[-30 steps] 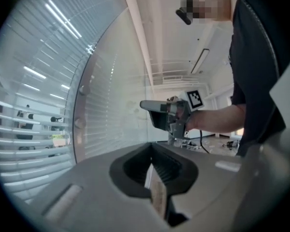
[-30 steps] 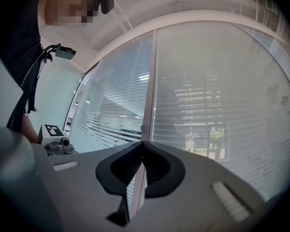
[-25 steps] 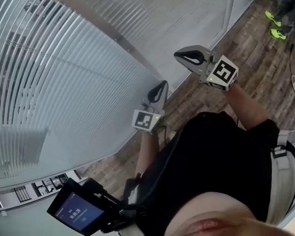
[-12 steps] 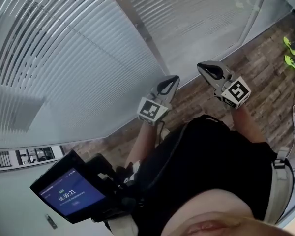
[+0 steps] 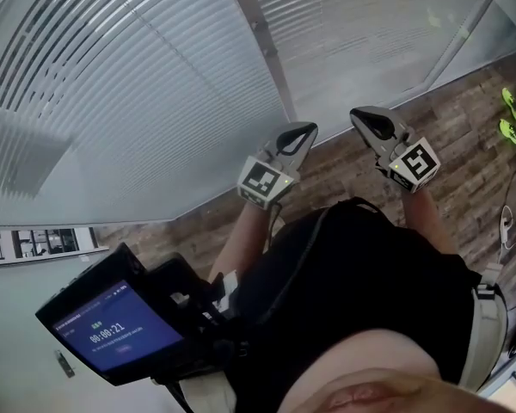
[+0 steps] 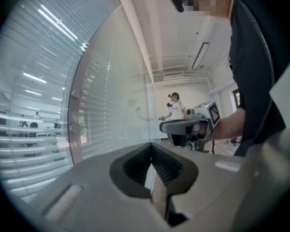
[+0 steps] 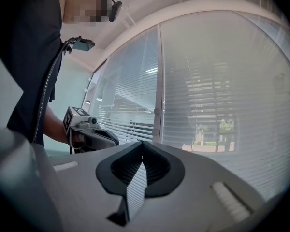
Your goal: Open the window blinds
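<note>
Two closed, empty grippers [image 5: 305, 130] [image 5: 361, 114]

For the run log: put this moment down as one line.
left gripper: shut, empty | right gripper: shut, empty | blinds: down, neither gripper touching them | task: not begun

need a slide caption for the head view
Left gripper and right gripper, both shut and empty, facing the window blinds.

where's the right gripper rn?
In the head view it's right of centre: the right gripper points toward the window blinds without touching them, just right of the left gripper, over the wooden floor.
</note>
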`<state>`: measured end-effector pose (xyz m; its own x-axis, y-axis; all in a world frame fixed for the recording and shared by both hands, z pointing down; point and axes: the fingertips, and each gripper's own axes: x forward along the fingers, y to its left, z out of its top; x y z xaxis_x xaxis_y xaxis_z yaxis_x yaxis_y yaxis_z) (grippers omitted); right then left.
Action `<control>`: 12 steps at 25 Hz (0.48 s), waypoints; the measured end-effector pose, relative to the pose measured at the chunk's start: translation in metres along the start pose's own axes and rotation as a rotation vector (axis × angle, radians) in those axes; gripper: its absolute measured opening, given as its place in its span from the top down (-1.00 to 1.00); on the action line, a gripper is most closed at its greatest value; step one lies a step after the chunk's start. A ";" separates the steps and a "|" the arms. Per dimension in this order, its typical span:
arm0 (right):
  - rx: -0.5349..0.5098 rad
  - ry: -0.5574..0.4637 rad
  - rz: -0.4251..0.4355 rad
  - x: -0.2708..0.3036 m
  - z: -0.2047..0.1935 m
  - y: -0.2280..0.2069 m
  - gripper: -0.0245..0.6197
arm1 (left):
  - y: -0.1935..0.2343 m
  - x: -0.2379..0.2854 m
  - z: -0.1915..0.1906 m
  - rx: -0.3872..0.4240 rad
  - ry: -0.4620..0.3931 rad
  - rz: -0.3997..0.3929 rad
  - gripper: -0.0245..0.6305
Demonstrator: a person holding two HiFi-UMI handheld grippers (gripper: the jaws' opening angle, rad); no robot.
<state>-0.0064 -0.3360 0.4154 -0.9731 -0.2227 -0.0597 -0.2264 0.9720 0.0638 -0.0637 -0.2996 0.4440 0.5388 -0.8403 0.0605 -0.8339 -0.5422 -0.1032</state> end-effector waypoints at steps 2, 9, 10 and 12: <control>0.005 0.010 0.007 0.001 -0.002 0.001 0.90 | 0.002 0.000 0.000 -0.002 0.002 0.006 0.92; -0.004 -0.009 0.014 0.006 -0.005 -0.001 0.91 | 0.005 -0.004 0.000 0.004 0.010 0.015 0.92; -0.004 -0.009 0.016 0.006 -0.005 -0.002 0.90 | 0.006 -0.004 -0.001 0.007 0.010 0.019 0.92; 0.001 -0.006 0.018 0.008 -0.008 -0.003 0.91 | 0.008 -0.005 -0.001 0.013 0.011 0.023 0.92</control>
<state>-0.0133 -0.3412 0.4227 -0.9768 -0.2045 -0.0642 -0.2085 0.9759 0.0638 -0.0731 -0.3003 0.4438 0.5181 -0.8525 0.0686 -0.8444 -0.5227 -0.1173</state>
